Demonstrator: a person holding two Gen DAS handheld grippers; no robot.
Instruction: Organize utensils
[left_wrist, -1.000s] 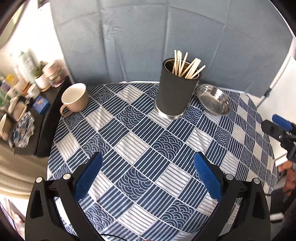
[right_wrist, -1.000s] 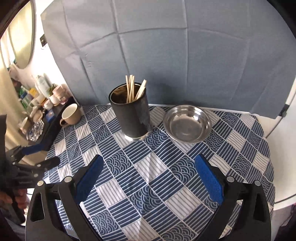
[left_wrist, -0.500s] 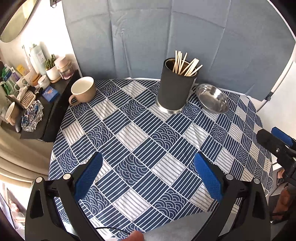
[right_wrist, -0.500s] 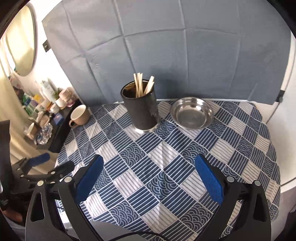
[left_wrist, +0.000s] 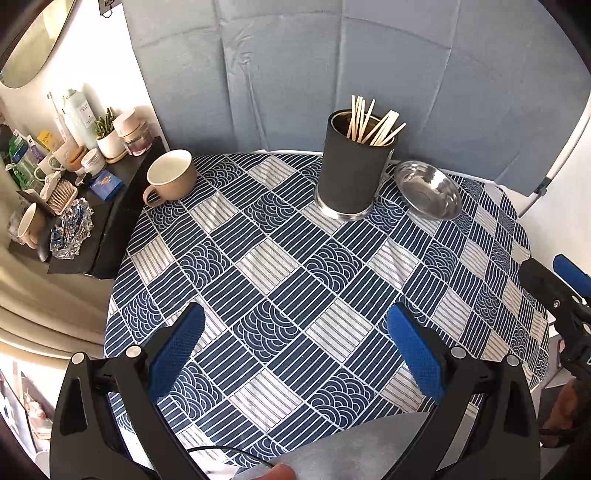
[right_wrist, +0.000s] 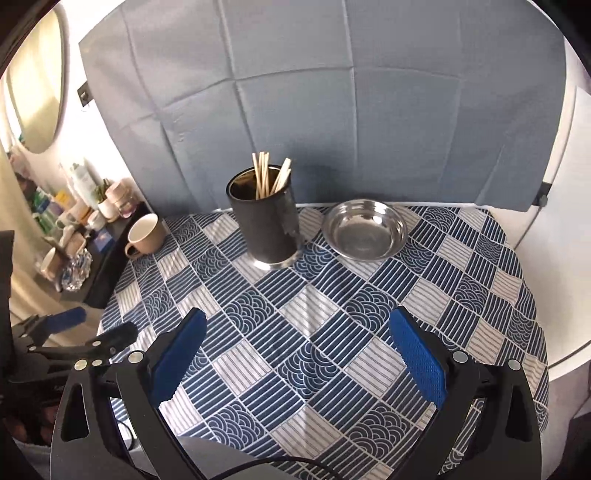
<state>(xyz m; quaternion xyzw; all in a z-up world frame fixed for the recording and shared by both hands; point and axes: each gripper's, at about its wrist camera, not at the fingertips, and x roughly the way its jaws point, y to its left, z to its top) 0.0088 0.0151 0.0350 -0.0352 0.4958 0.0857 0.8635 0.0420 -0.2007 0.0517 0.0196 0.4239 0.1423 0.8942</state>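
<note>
Navy-and-white patchwork cloth (left_wrist: 280, 266), printed in striped squares and fan-scale squares, covers a round table and hangs over its edge. Toward the far side stands an upright cylindrical holder (left_wrist: 352, 173), matte black on its wall with a bright metal rim at the foot and a metal lining visible inside. A bundle of pale wooden chopsticks (left_wrist: 371, 123) sits in it, thin and straight, fanning out above the lip. Just beside the holder, to its right and seemingly apart from it, lies a shallow round stainless-steel dish (left_wrist: 428, 190), polished and empty. Well to the left, near the table's edge, a beige glazed ceramic mug (left_wrist: 171, 177) stands upright with its handle turned toward the camera. A creased grey-blue fabric backdrop (right_wrist: 332, 110) hangs behind the table. Off the table's left side a dark shelf (left_wrist: 110, 206) carries jars, bottles and a small potted plant.

The left gripper (left_wrist: 295, 349) hovers above the near part of the cloth, its black arms ending in blue, finely dimpled pads (left_wrist: 177, 350) spread wide, with nothing between them and nothing touched. The right gripper (right_wrist: 297, 350) hangs likewise over the cloth, its blue textured pads (right_wrist: 417, 356) set equally far apart and empty. Both are well apart from the holder and the chopsticks.
</note>
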